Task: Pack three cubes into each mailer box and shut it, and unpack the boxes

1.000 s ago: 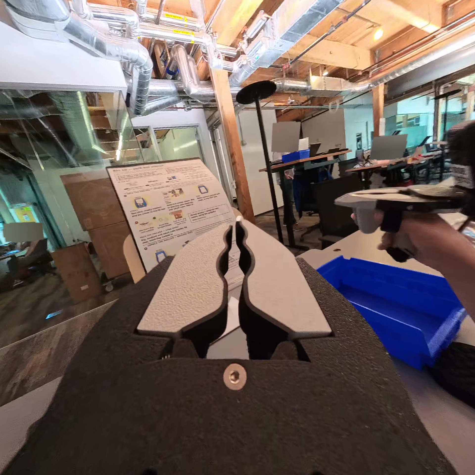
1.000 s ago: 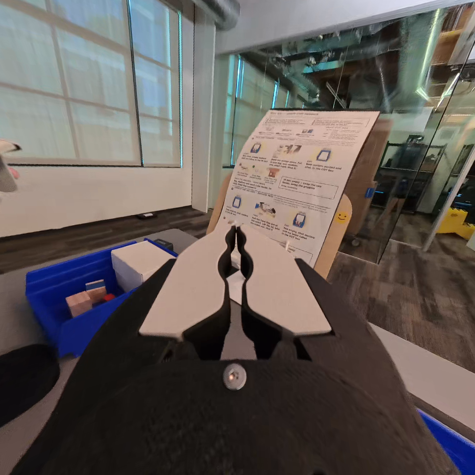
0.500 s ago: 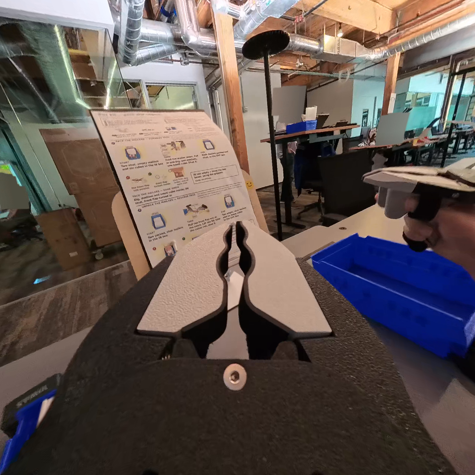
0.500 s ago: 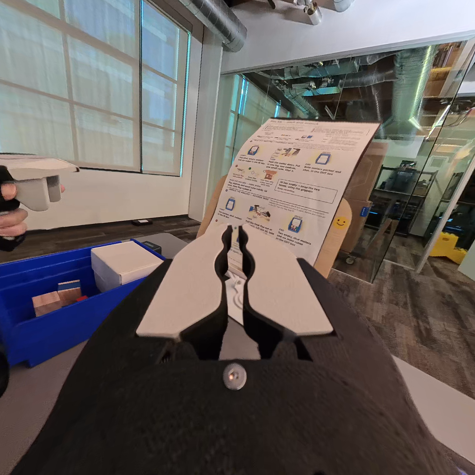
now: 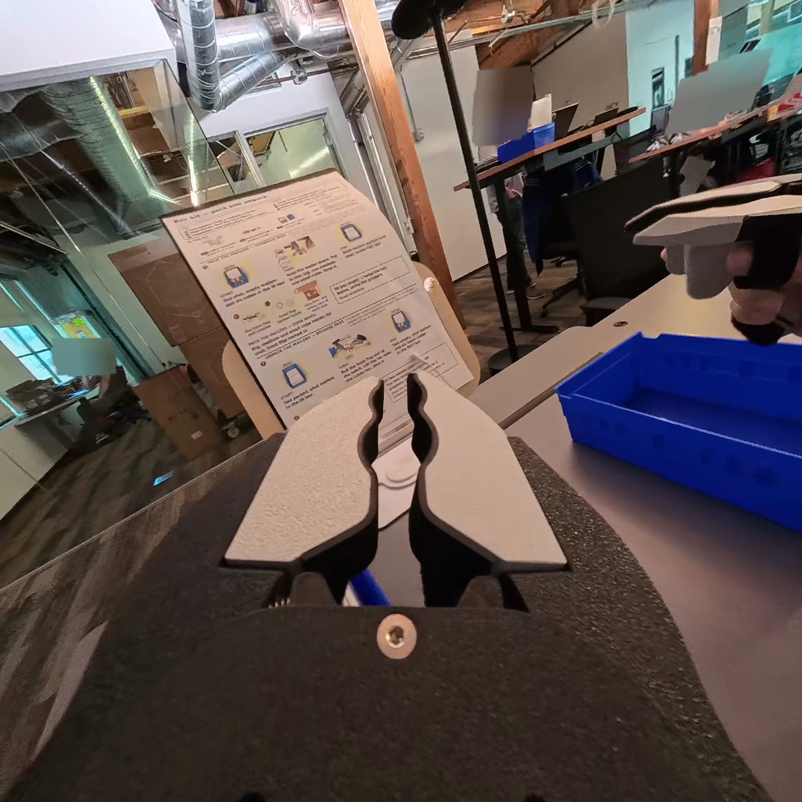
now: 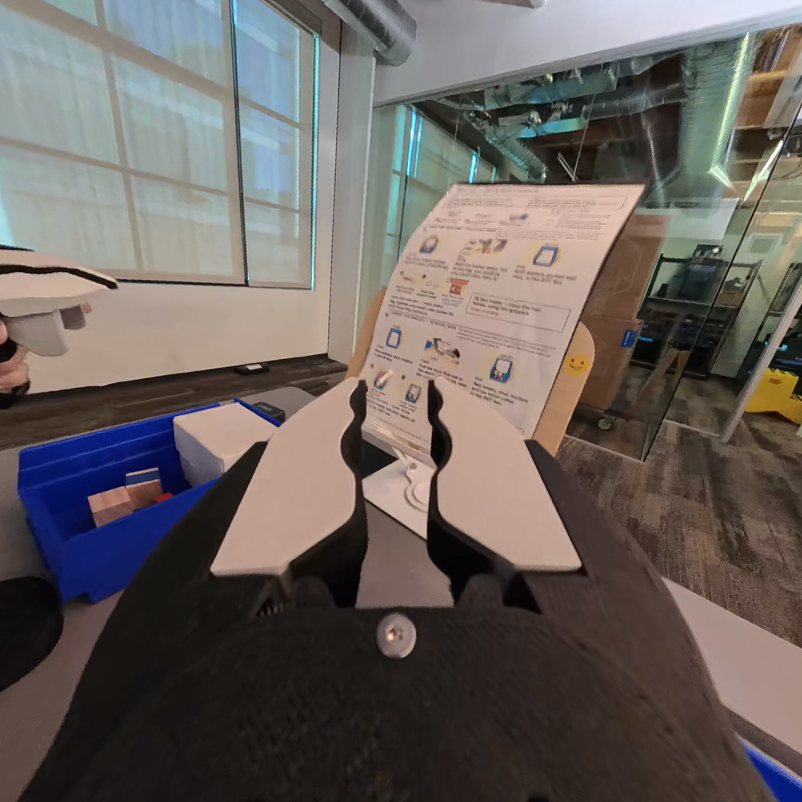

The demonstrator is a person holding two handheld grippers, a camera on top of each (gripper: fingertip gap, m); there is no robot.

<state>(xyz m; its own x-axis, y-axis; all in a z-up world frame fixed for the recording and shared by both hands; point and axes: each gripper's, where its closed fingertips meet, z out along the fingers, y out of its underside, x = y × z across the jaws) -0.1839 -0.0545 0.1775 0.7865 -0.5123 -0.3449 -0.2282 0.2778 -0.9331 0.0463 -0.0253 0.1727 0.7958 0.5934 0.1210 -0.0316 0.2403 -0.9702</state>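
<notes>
My left gripper (image 5: pixel 396 382) is empty, its jaws parted by a narrow gap, held above the grey table (image 5: pixel 651 607). My right gripper (image 6: pixel 392 386) is empty and open wider. In the right wrist view a blue bin (image 6: pixel 108 560) at the left holds a shut white mailer box (image 6: pixel 217 438) and several wooden cubes (image 6: pixel 126 494). In the left wrist view a second blue bin (image 5: pixel 694 460) at the right looks empty. The right gripper also shows in the left wrist view (image 5: pixel 642 225), above that bin. The left gripper shows at the left edge of the right wrist view (image 6: pixel 100 282).
A printed instruction sheet on a wooden stand (image 5: pixel 312 295) stands at the table's far edge, ahead of both grippers (image 6: pixel 486 304). A black round object (image 6: pixel 21 625) lies at the near left. A blue edge (image 5: pixel 369 586) shows beneath the left gripper. A glass wall stands behind. The grippers' ends are close to 25 cm from one another.
Both views have tilted down toward the table. The right gripper's jaws have opened from almost shut. The left gripper's jaws have parted slightly.
</notes>
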